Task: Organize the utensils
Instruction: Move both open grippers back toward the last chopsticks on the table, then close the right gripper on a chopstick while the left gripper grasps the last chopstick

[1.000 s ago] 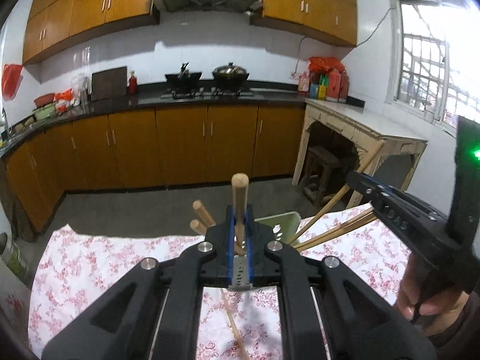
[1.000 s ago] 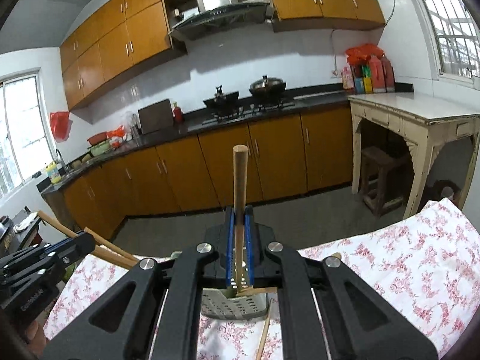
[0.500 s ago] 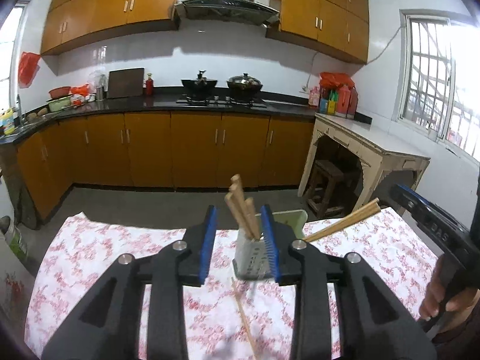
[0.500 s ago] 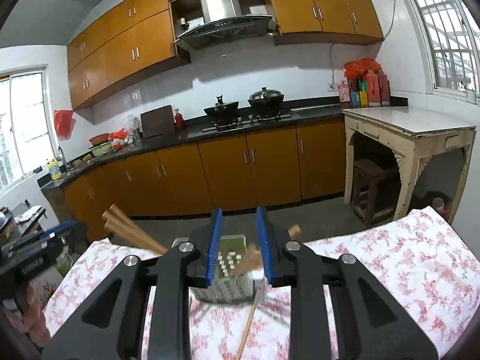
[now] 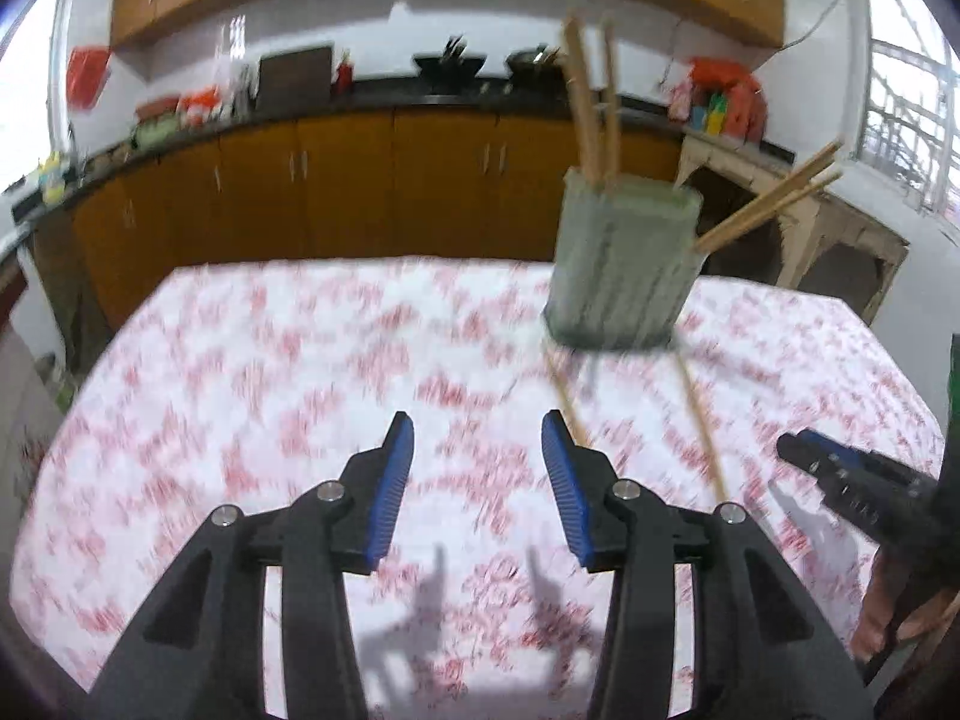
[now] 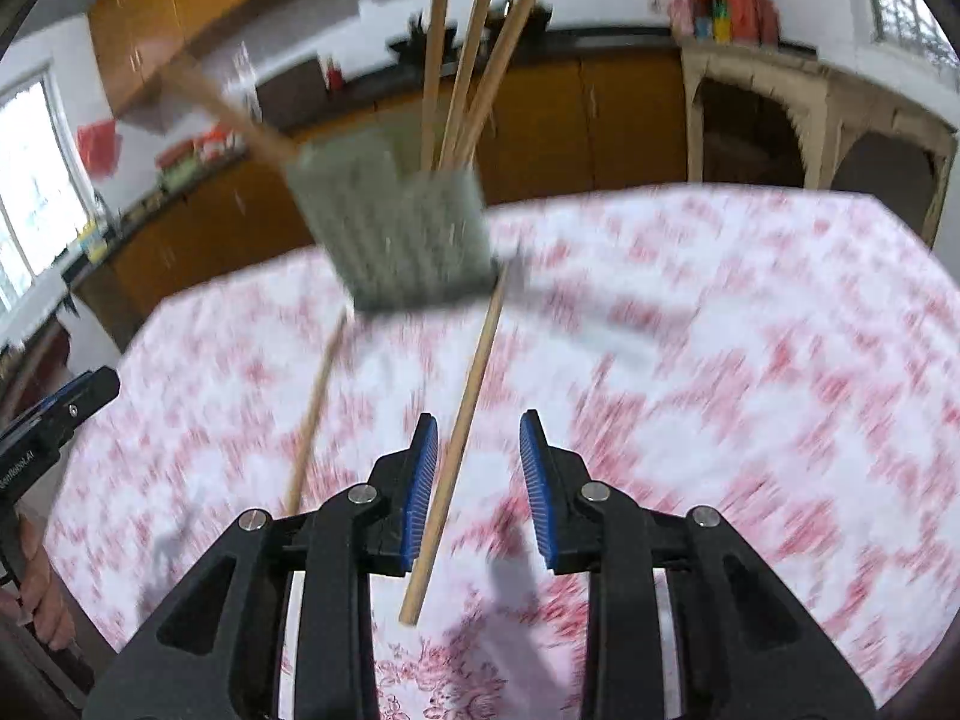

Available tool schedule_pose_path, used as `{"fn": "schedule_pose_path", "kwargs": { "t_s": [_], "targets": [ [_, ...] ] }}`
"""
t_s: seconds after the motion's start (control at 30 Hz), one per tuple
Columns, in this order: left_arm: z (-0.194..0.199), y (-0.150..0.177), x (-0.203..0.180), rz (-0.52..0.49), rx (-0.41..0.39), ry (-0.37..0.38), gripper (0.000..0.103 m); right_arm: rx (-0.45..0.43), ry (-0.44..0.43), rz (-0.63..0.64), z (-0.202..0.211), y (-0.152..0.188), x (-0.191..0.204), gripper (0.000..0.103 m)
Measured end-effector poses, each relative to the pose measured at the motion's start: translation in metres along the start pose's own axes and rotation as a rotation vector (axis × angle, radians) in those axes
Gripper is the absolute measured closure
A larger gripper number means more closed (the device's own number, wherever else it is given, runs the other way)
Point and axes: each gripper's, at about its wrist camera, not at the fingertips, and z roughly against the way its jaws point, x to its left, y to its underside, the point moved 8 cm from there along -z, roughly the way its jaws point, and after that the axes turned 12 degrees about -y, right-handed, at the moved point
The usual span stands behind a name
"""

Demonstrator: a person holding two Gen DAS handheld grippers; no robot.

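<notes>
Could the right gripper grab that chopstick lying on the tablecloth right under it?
Probably yes. The right gripper is open and the loose chopstick already lies between its fingers on the tablecloth, with nothing over it.

Bare matt wooden chopsticks (image 6: 462, 420), pale green perforated plastic holder (image 6: 396, 228), floral printed cloth tablecloth (image 6: 720, 360)

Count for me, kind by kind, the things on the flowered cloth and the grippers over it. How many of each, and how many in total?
Holder: 1
Chopsticks standing in the holder: 5 (blur makes this less sure)
Loose chopsticks on the cloth: 2
Grippers: 2, the left gripper and the right gripper, both open
Total: 10
</notes>
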Motion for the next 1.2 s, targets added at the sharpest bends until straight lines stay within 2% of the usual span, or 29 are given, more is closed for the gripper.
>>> {"fn": "schedule_pose_path", "kwargs": {
  "t_s": [0.17,0.3,0.33,0.37,0.43,0.47,0.6,0.67,0.8,0.9,0.97,1.03,1.1,1.2],
  "targets": [
    [-0.012,0.013,0.012,0.034,0.030,-0.009,0.057,0.083,0.019,0.038,-0.032,0.019,0.009,0.073],
    [-0.015,0.014,0.010,0.035,0.038,-0.005,0.055,0.094,0.049,0.060,-0.039,0.028,0.006,0.073],
    [-0.015,0.016,0.007,0.032,0.040,-0.001,0.055,0.092,0.057,0.068,-0.038,0.027,0.006,0.076],
    [-0.016,0.017,0.003,0.028,0.044,0.005,0.055,0.090,0.073,0.073,-0.038,0.027,0.004,0.084],
    [-0.019,0.020,-0.011,0.011,0.056,0.030,0.056,0.086,0.072,0.051,-0.034,0.026,-0.003,0.094],
    [-0.021,0.021,-0.019,0.002,0.061,0.043,0.056,0.084,0.061,0.038,-0.033,0.026,-0.006,0.094],
    [-0.026,0.031,-0.047,-0.042,0.078,0.082,0.056,0.067,0.100,-0.007,-0.027,0.020,-0.032,0.095],
    [-0.029,0.037,-0.062,-0.067,0.094,0.095,0.056,0.047,0.150,-0.058,-0.021,0.013,-0.055,0.095],
    [-0.041,0.050,-0.081,-0.107,0.133,0.081,0.057,0.015,0.206,-0.167,-0.004,0.005,-0.097,0.095],
    [-0.050,0.060,-0.092,-0.137,0.155,0.052,0.066,0.006,0.203,-0.164,0.003,0.005,-0.103,0.095],
    [-0.057,0.068,-0.097,-0.159,0.178,0.023,0.081,0.008,0.188,-0.160,0.003,0.008,-0.101,0.095],
    [-0.058,0.067,-0.096,-0.167,0.164,0.000,0.093,0.014,0.166,-0.147,0.000,0.010,-0.095,0.095],
    [-0.063,0.063,-0.087,-0.137,0.179,-0.004,0.094,0.025,0.135,-0.128,-0.008,0.010,-0.086,0.095],
    [-0.076,0.054,-0.062,-0.101,0.188,-0.049,0.095,0.039,0.096,-0.081,-0.015,0.009,-0.069,0.095]
  ]
}}
